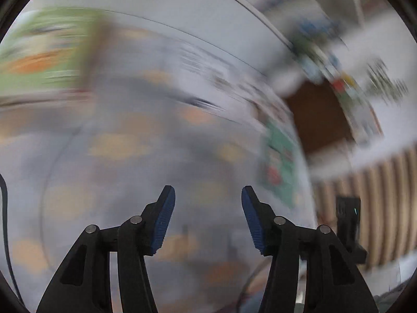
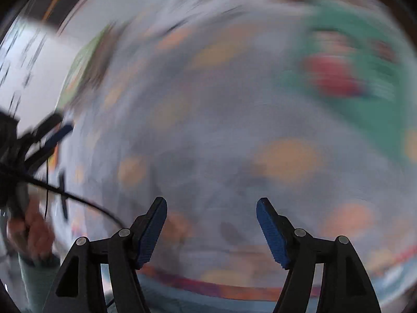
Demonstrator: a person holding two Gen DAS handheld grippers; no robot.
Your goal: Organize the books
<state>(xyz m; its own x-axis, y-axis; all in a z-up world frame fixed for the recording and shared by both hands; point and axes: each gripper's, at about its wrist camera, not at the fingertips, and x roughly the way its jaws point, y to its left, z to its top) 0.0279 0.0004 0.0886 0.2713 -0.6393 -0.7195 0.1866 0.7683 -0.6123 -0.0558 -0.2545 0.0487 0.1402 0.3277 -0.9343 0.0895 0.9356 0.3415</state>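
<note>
Both views are heavily motion-blurred. My left gripper (image 1: 208, 191) is open and empty over a grey cloth with orange spots (image 1: 146, 156). A green book with orange on its cover (image 1: 44, 52) lies at the far left, and a teal book with a red patch (image 1: 282, 161) lies to the right. My right gripper (image 2: 211, 203) is open and empty over the same cloth (image 2: 208, 135). The teal book (image 2: 365, 60) is at its upper right, the green book (image 2: 83, 62) at its upper left. The left gripper (image 2: 52, 135) shows at the left edge.
A white shelf unit with blurred coloured books (image 1: 331, 60) and a brown opening (image 1: 318, 114) stands at the right. A slatted wooden panel (image 1: 378, 221) is lower right. A black cable (image 2: 86, 203) crosses the left.
</note>
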